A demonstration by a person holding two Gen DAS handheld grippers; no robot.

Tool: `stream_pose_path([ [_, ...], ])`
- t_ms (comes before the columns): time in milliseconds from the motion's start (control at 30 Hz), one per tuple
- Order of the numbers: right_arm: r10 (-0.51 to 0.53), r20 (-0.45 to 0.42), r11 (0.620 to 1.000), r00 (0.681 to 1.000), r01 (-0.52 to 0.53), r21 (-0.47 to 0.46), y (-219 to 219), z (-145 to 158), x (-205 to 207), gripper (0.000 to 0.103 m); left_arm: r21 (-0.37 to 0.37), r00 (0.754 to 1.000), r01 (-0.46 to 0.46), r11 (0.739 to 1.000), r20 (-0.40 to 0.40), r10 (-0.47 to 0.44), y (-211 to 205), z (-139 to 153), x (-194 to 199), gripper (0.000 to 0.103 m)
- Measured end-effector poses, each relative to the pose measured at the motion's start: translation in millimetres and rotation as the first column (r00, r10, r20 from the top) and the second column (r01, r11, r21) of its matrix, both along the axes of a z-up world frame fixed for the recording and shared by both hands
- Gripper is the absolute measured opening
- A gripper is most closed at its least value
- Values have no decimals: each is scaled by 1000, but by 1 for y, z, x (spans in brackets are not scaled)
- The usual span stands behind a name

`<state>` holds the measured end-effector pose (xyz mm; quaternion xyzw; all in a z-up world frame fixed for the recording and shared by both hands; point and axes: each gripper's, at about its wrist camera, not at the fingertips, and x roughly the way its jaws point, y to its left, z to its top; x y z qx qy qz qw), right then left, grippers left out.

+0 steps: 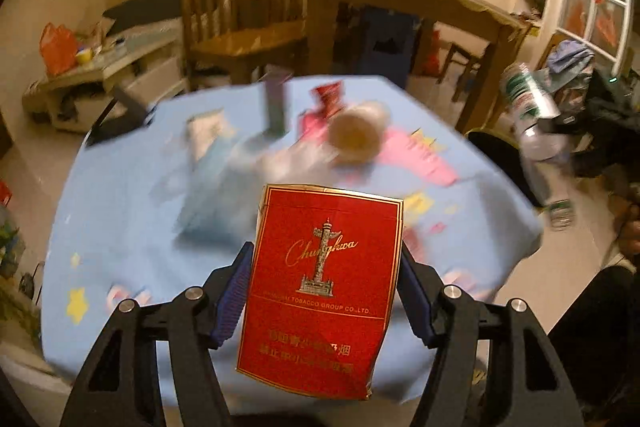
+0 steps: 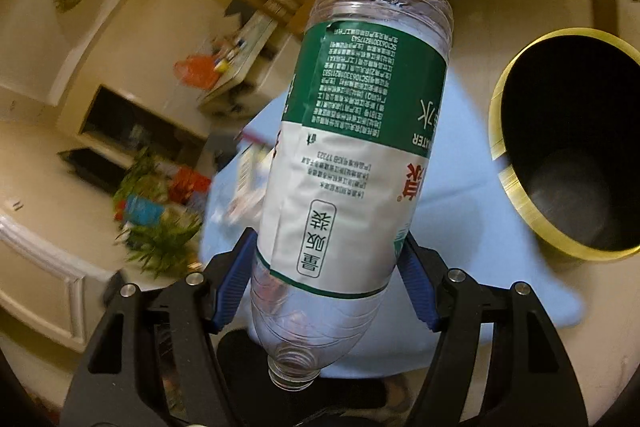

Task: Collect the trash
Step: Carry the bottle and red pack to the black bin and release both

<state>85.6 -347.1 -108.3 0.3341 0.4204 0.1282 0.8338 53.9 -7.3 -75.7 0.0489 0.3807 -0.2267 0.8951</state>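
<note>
Above the blue-clothed worktop, each gripper's jaws clamp one piece of trash, the left gripper a red cigarette pack, the right gripper an uncapped plastic bottle near the seemingly empty bin, while blurred litter still awaits collection.

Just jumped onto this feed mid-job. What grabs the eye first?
A red Chunghwa cigarette pack fills the left wrist view, clamped in the left hand-held gripper above the cluttered blue table. In the right view, an uncapped clear water bottle sits in the right hand-held gripper, beside a gold-rimmed black bin.
</note>
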Motion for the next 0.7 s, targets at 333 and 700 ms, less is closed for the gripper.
stream_pose_path([
  [333, -257, -24, 966, 966, 257, 0, -121, -27, -4, 68, 11, 971, 238, 971, 36, -238, -184, 31, 27, 65],
  [700, -448, 15, 892, 894, 448, -62, -208, -30, -41, 68, 68, 917, 386, 920, -139, -374, -369, -32, 86, 67],
])
